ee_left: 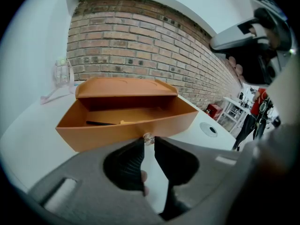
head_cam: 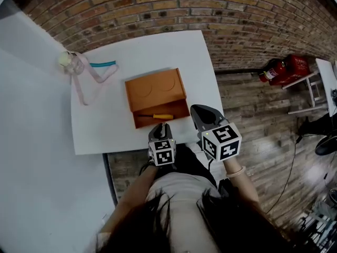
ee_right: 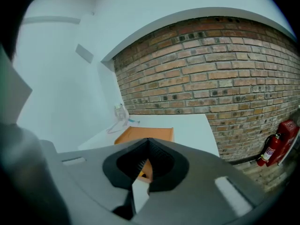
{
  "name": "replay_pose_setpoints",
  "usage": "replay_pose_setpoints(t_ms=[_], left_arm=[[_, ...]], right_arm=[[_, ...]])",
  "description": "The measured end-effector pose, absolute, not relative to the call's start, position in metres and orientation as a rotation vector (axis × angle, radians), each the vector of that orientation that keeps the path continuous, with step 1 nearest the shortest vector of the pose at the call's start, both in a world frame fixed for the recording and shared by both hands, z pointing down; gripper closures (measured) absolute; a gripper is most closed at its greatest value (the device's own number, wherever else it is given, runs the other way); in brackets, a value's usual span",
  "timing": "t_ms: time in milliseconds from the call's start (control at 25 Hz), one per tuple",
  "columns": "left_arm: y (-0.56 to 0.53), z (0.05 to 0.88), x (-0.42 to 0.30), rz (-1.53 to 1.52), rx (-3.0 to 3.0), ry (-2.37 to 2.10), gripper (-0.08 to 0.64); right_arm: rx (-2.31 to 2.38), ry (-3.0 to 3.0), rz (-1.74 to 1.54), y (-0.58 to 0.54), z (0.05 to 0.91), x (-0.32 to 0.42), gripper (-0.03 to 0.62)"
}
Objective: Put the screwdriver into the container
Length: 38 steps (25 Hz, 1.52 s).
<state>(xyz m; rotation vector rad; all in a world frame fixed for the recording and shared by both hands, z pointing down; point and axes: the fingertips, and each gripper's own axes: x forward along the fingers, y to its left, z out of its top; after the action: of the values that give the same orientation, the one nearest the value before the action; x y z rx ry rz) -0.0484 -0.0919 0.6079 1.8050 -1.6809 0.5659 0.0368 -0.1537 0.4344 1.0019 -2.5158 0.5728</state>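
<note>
At the far left of the white table (head_cam: pixel 100 133) lies a small clear object with a pink strap (head_cam: pixel 79 86), which has no part in my job. Next along is the orange container (head_cam: pixel 156 88), a lidded box whose drawer (ee_left: pixel 117 134) stands pulled out toward me. The screwdriver (head_cam: pixel 156 116) lies flat inside that drawer, its dark shaft to the left and its yellow handle to the right, touching nothing but the drawer floor as far as I can see. So I judge the main part done: the tool is in the container and neither of my grippers has hold of it. My left gripper (ee_left: pixel 148 142) is at the drawer's front wall, its jaws drawn in close on the little clear knob (ee_left: pixel 148 138), pinching it between the tips. What looks to be left is to push the drawer in, if the job wants the box closed; the task sentence alone does not say so. My right gripper (ee_right: pixel 148 142) hangs above the table's near edge, just right of the drawer and clear of it, its jaws pressed together with nothing between them. Off to the far right, a red fire extinguisher (head_cam: pixel 274 70) stands on the wooden floor, well apart from the work.
</note>
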Motion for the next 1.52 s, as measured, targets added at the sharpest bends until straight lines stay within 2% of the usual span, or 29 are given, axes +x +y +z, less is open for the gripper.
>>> replay_pose_setpoints(t_ms=[1520], left_arm=[[-0.138,0.607,-0.067,0.545,1.761,-1.73,0.494]], right_arm=[[1.105,-2.453,0.576,-0.164,0.432,0.057,0.586]])
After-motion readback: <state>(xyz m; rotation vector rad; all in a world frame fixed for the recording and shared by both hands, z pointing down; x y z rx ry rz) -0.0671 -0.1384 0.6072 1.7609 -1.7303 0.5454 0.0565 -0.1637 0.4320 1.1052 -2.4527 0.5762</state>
